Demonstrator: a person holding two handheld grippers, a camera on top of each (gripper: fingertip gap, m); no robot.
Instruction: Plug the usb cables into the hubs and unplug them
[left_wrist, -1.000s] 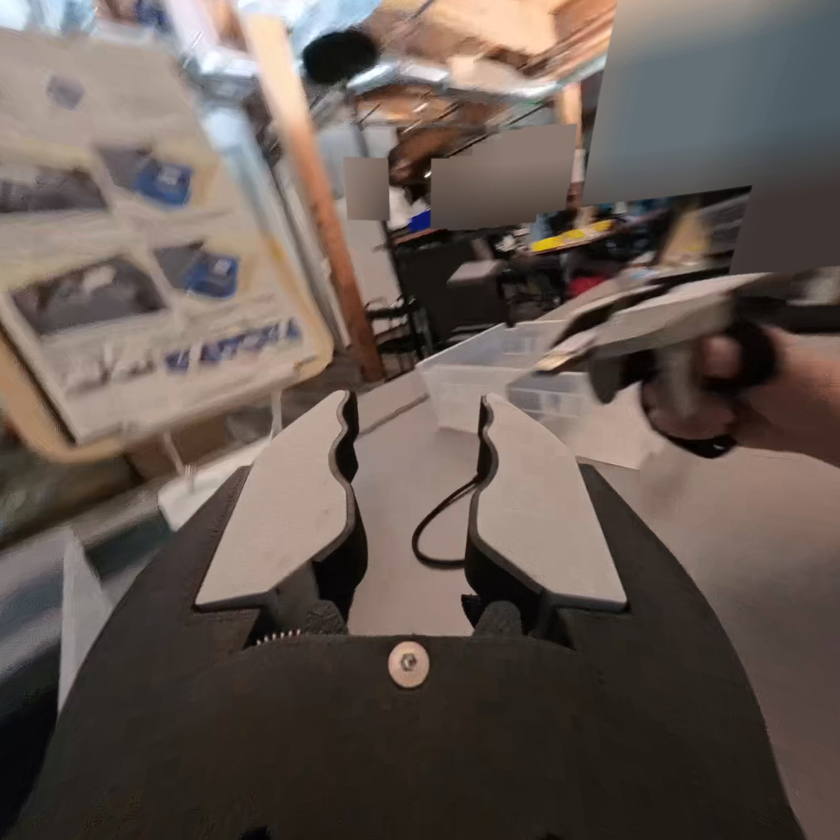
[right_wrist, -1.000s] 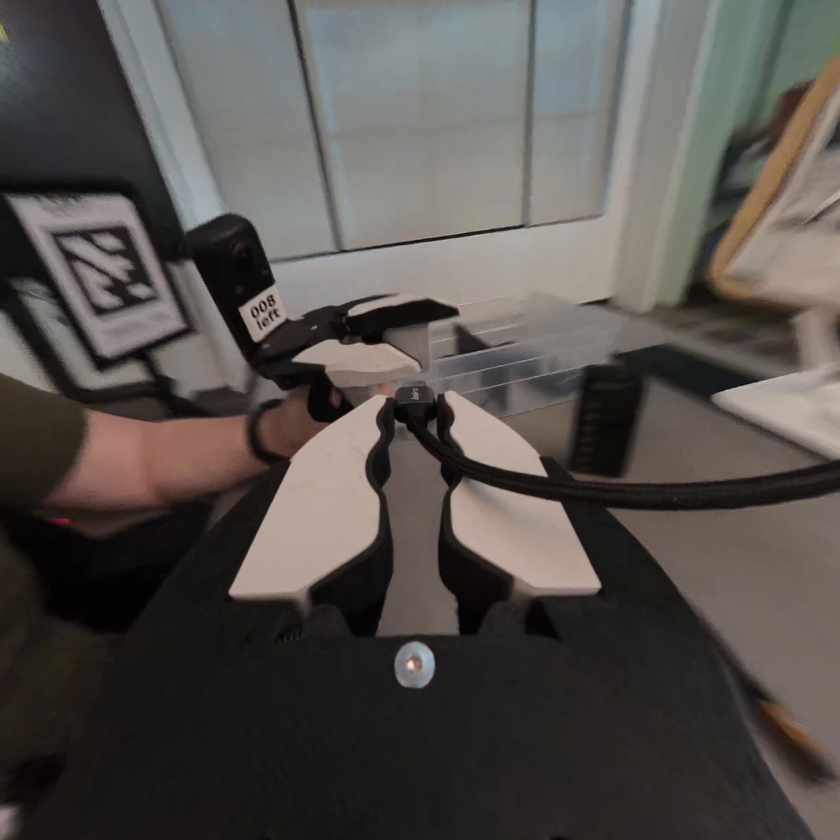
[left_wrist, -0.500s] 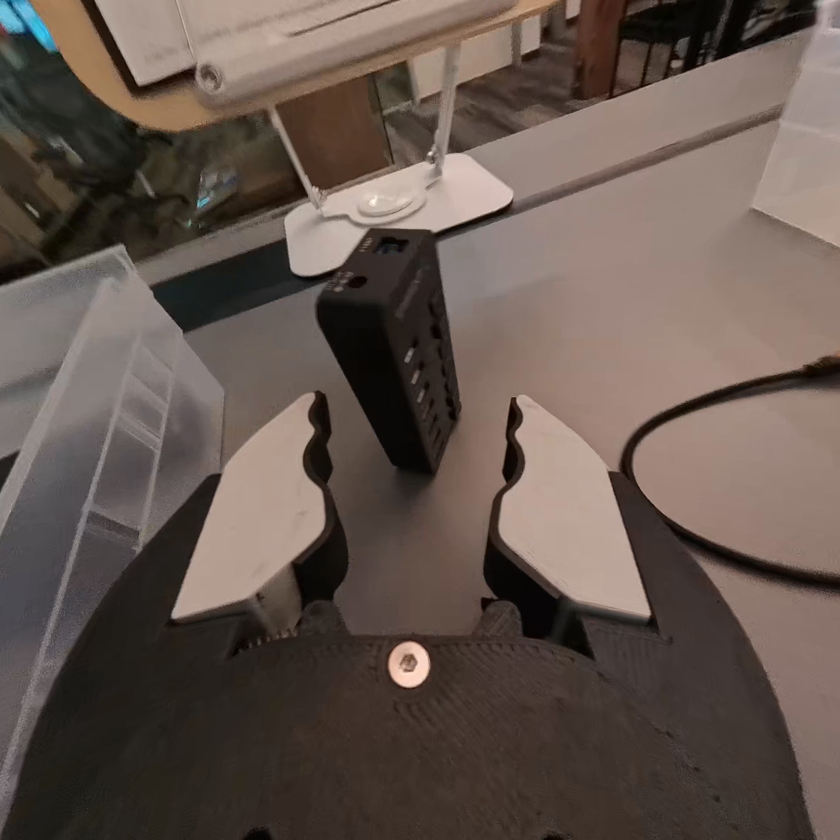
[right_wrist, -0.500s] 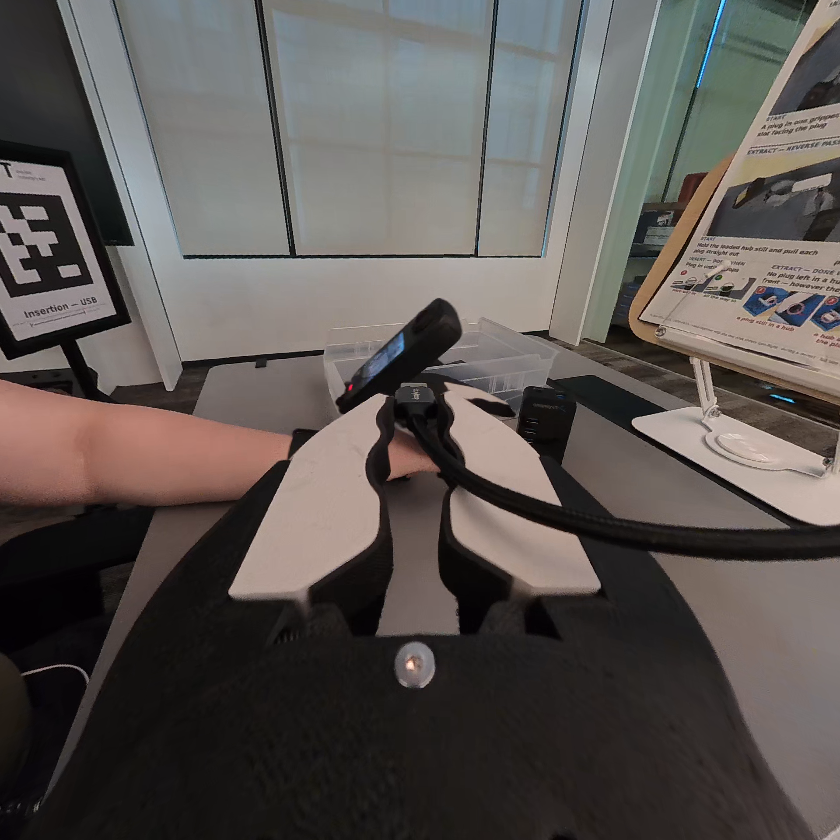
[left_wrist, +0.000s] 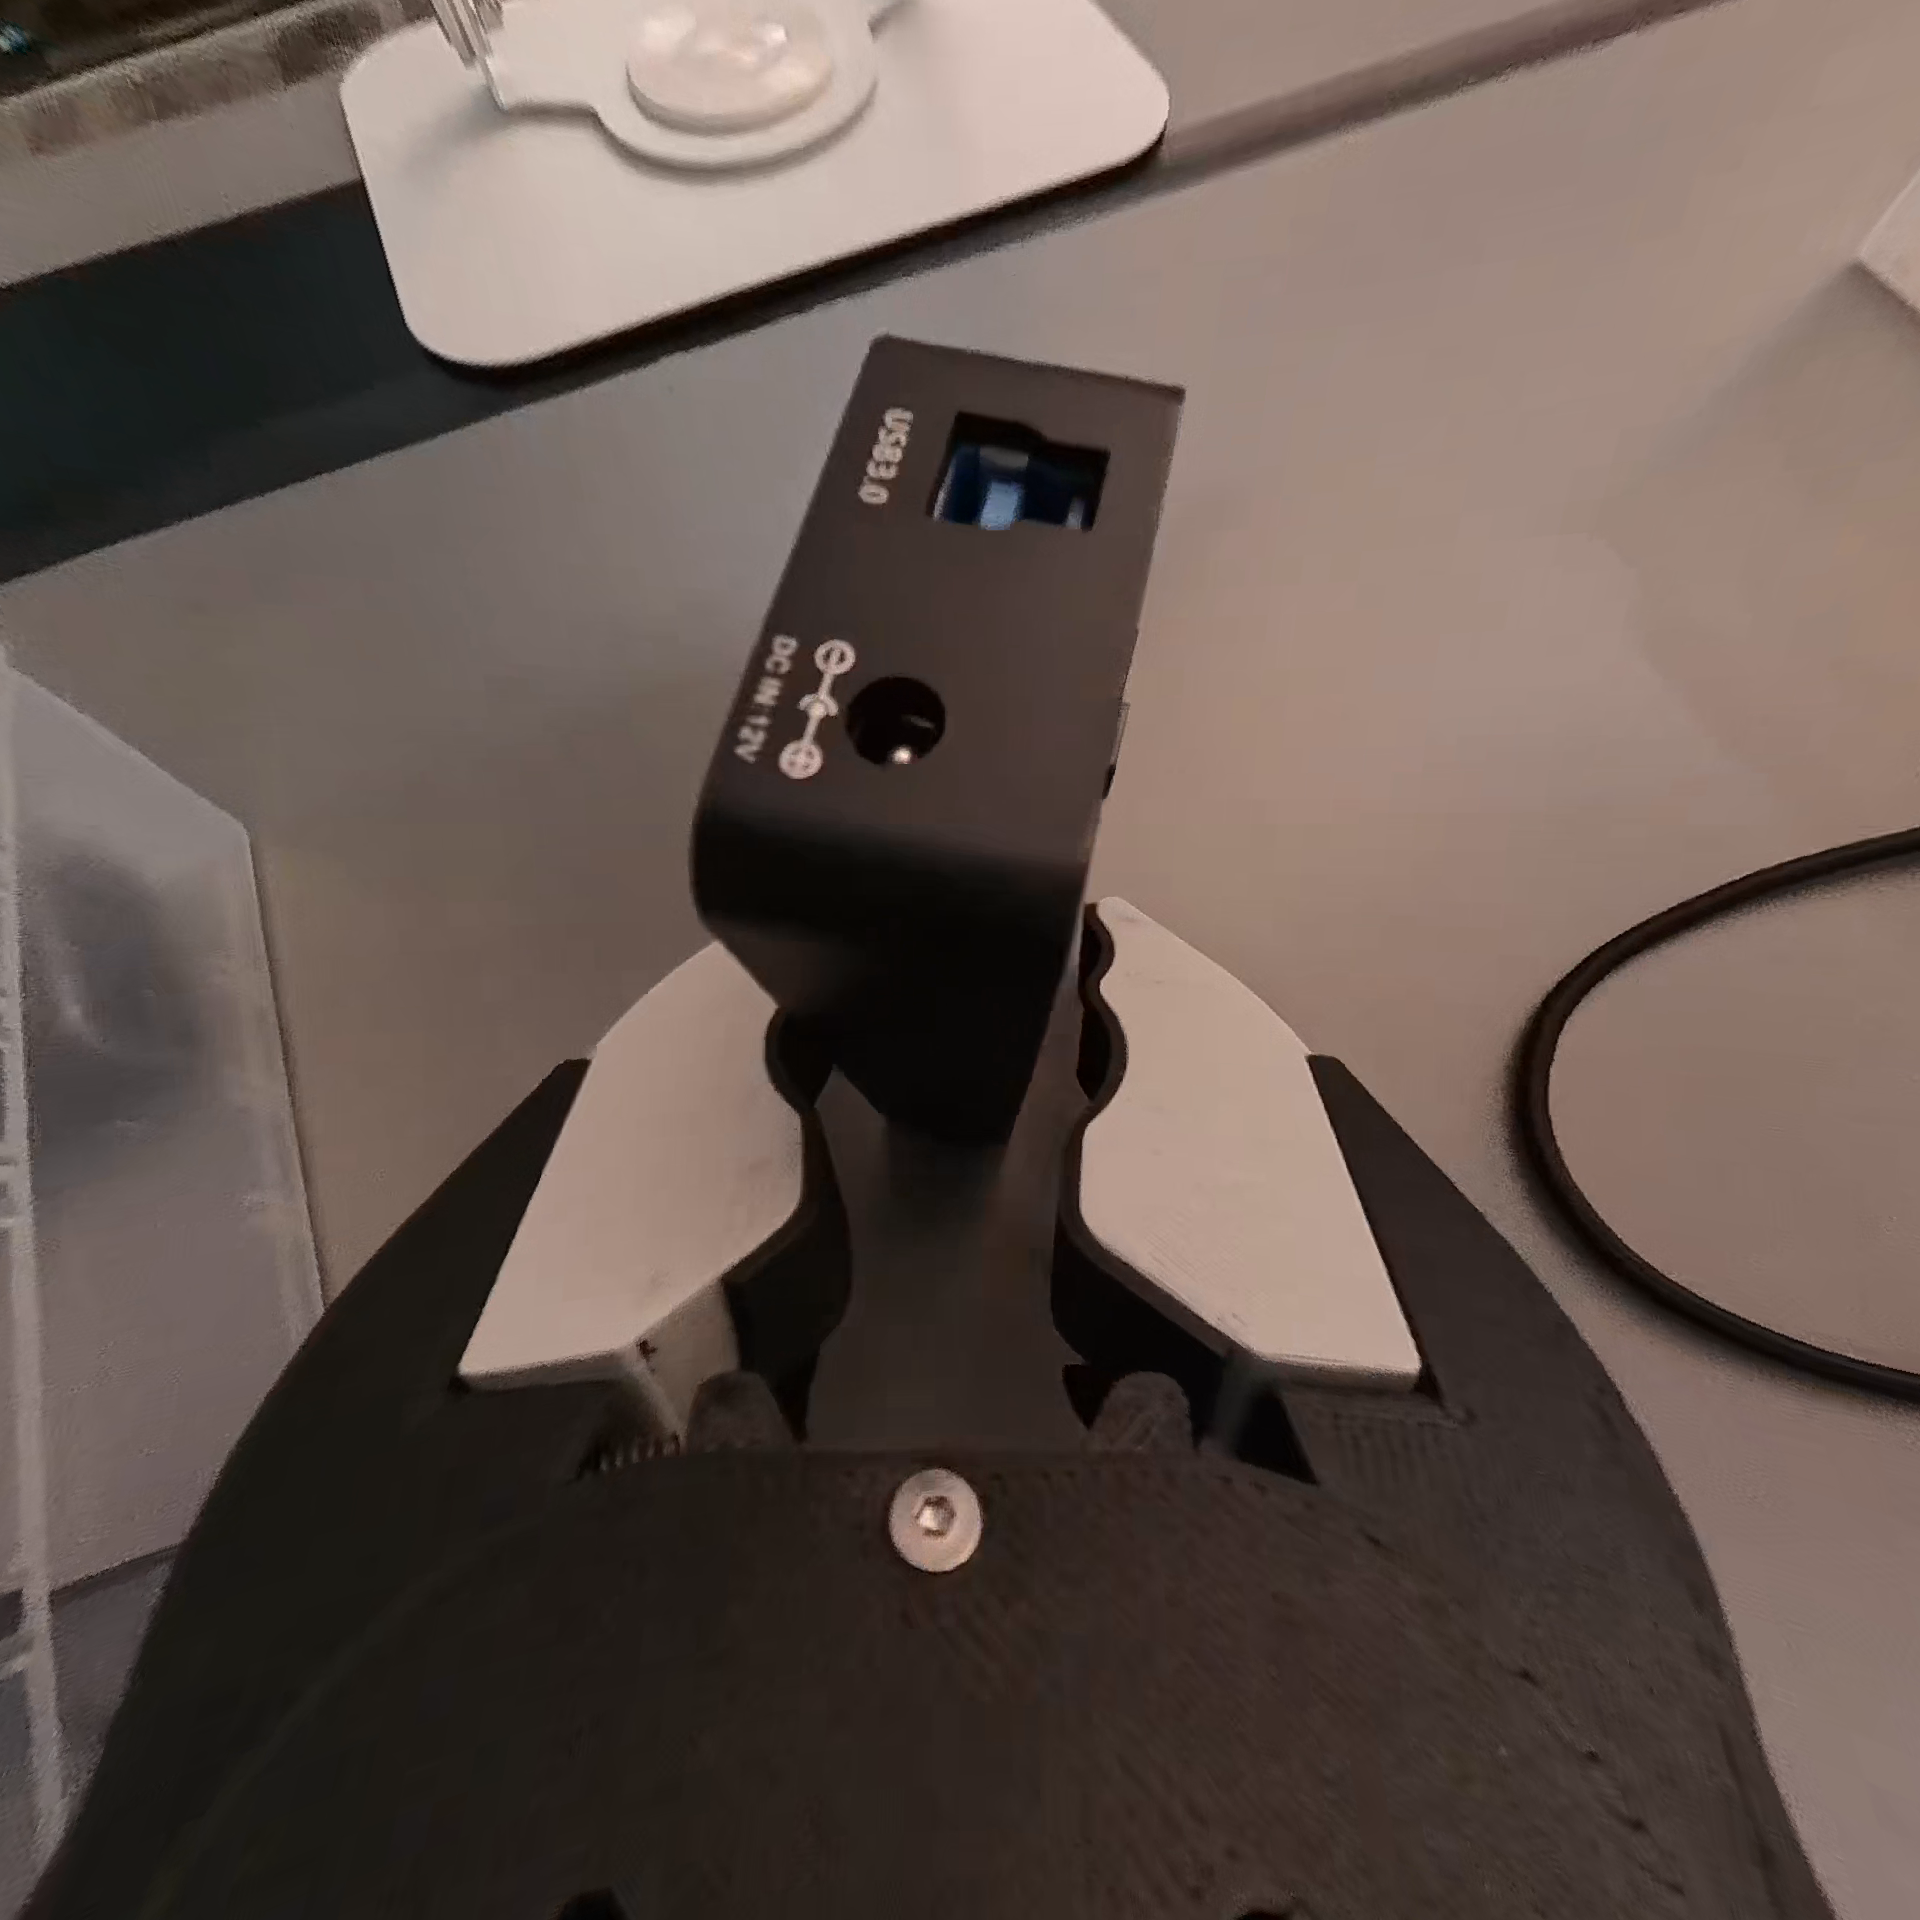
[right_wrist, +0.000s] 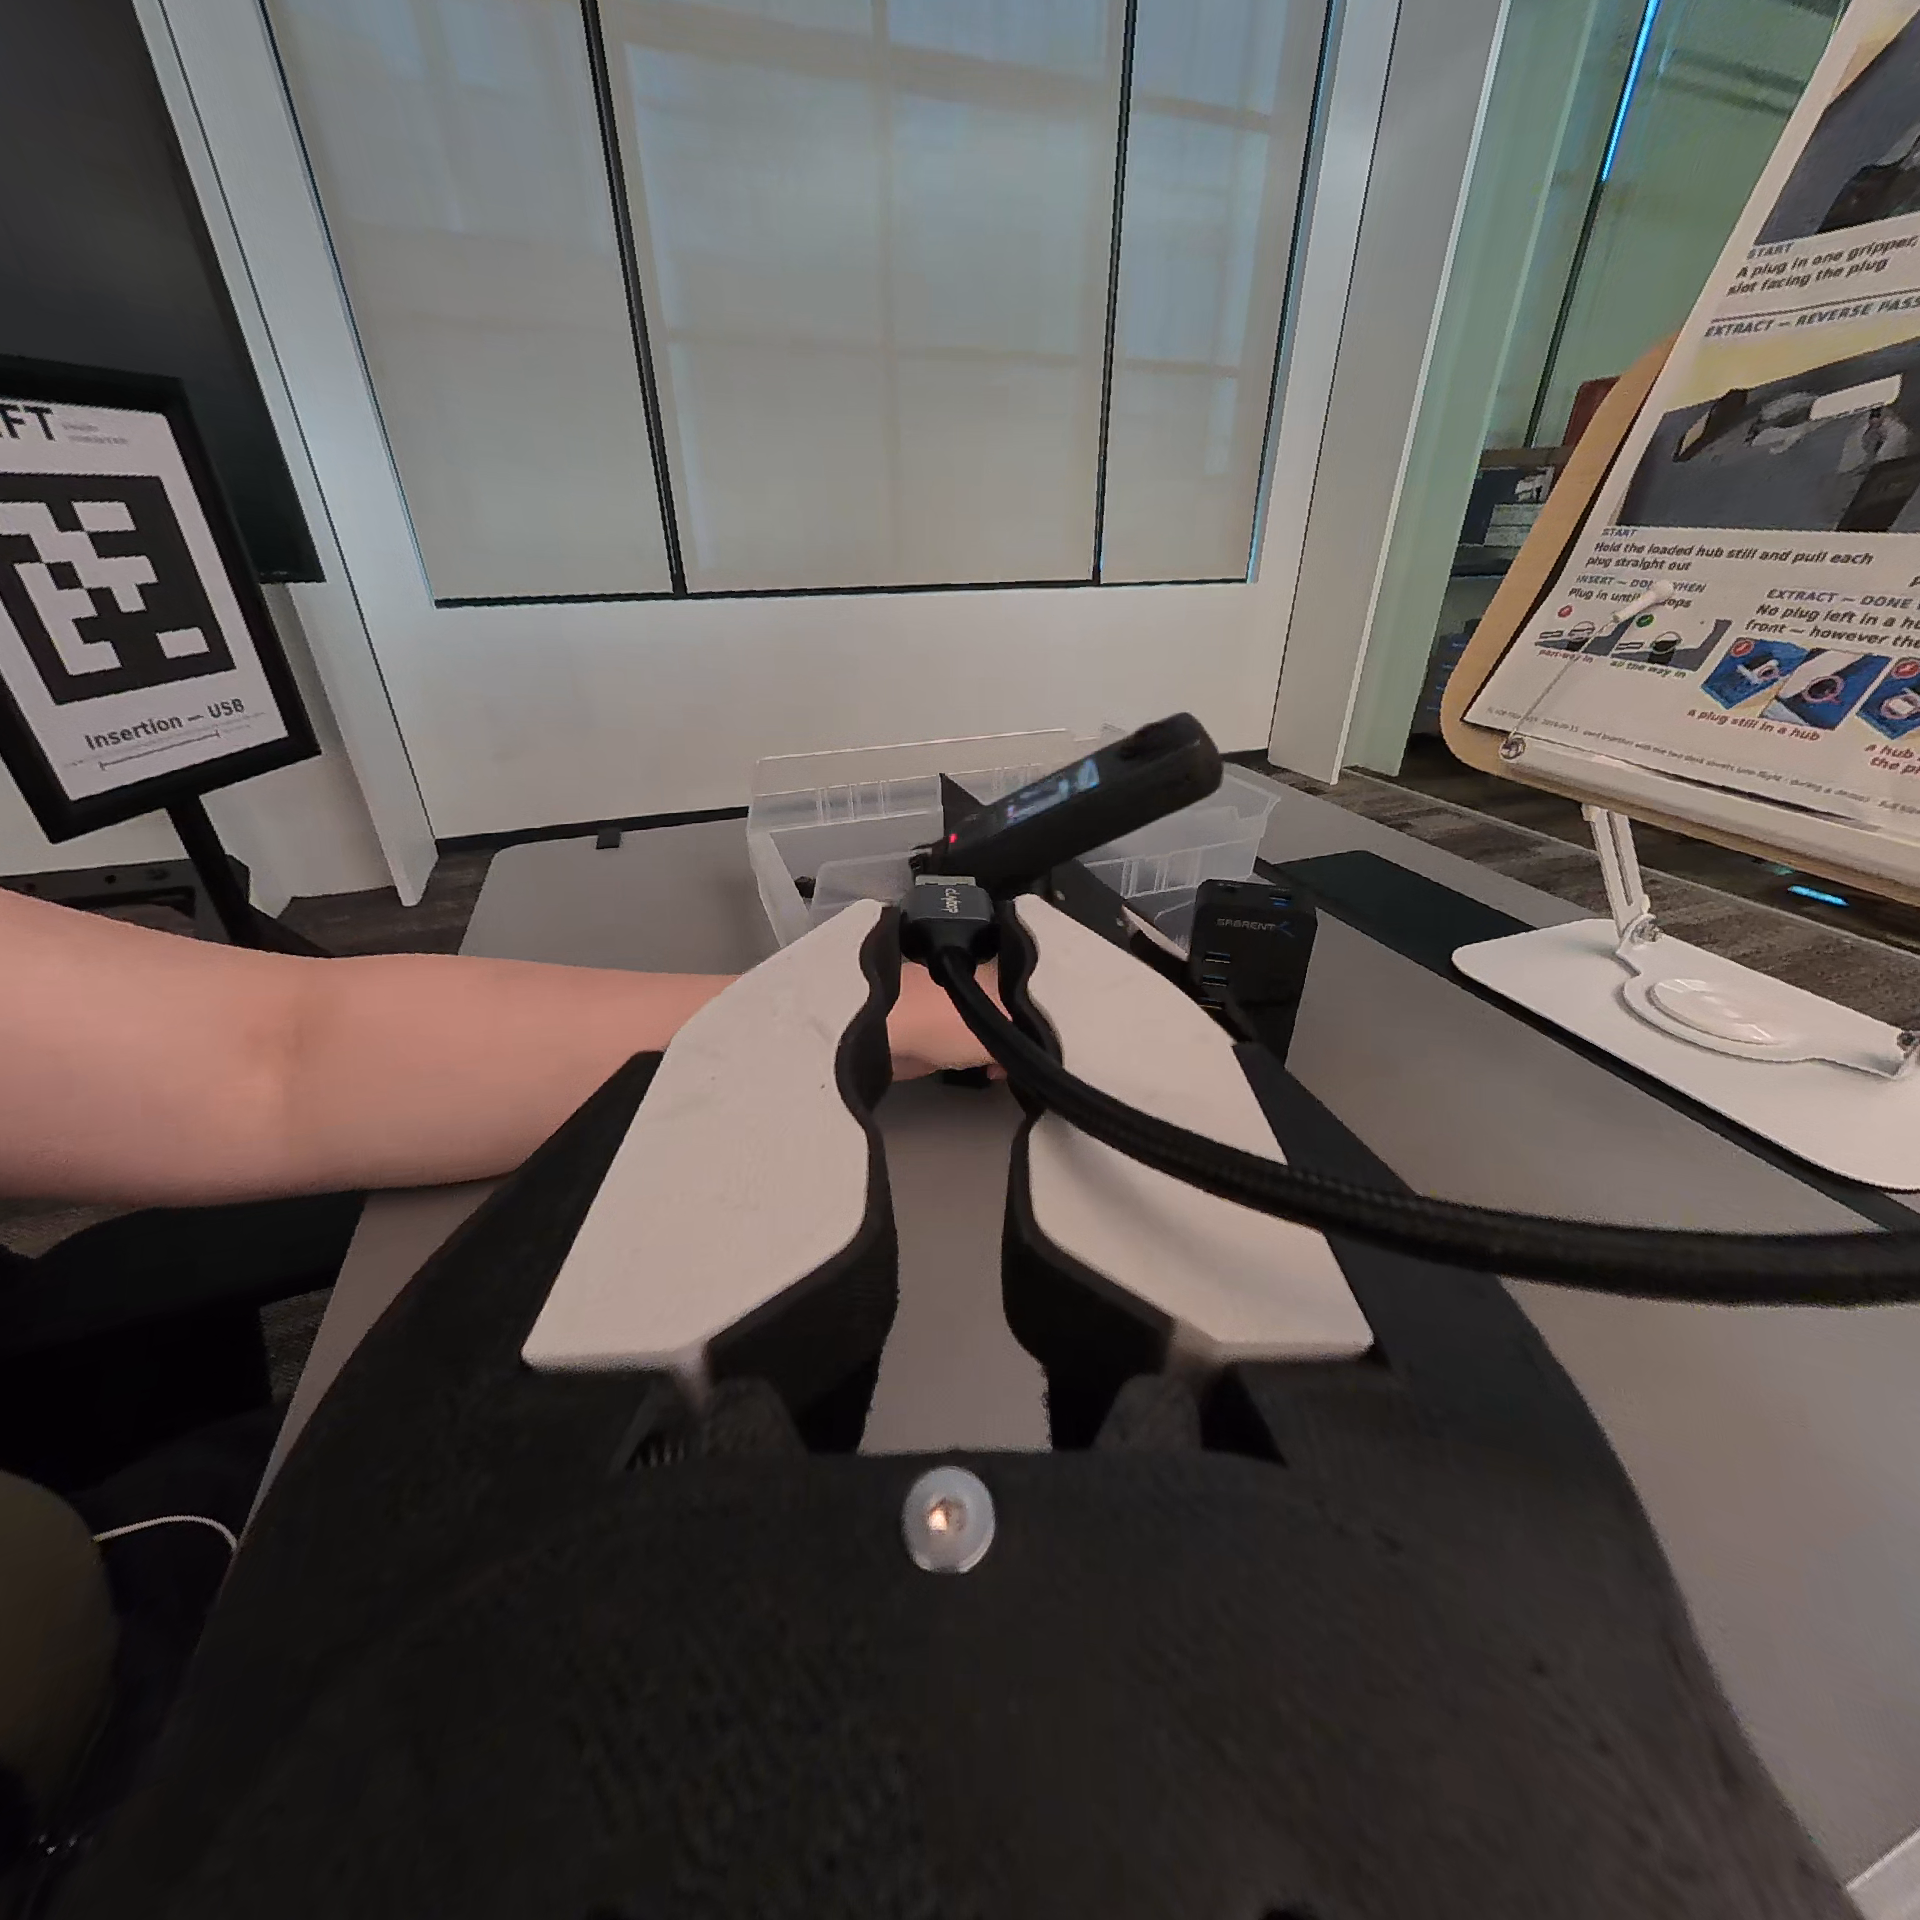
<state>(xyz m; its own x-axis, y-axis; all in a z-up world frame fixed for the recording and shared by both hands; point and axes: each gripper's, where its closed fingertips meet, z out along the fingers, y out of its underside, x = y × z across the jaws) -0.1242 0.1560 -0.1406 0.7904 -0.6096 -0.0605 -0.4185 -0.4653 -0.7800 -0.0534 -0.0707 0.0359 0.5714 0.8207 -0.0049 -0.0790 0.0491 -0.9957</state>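
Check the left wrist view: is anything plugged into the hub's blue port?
No, the blue port on the end face of the black hub is an open, empty slot with no plug or cable in it.

One hub (left_wrist: 940, 665); two cables (left_wrist: 1621, 1132) (right_wrist: 1299, 1174)

Grey table (right_wrist: 1662, 1403) before tall white-framed frosted windows (right_wrist: 862, 291), dark wall (right_wrist: 94, 208) at left, daylight behind.

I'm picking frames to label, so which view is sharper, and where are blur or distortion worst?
Right wrist view is sharper: the plug in the right tongs is crisp, though the window frame bows from the wide lens. Left wrist view is dimmer and slightly soft; the hub stays readable, while the clear bin at the left edge smears.
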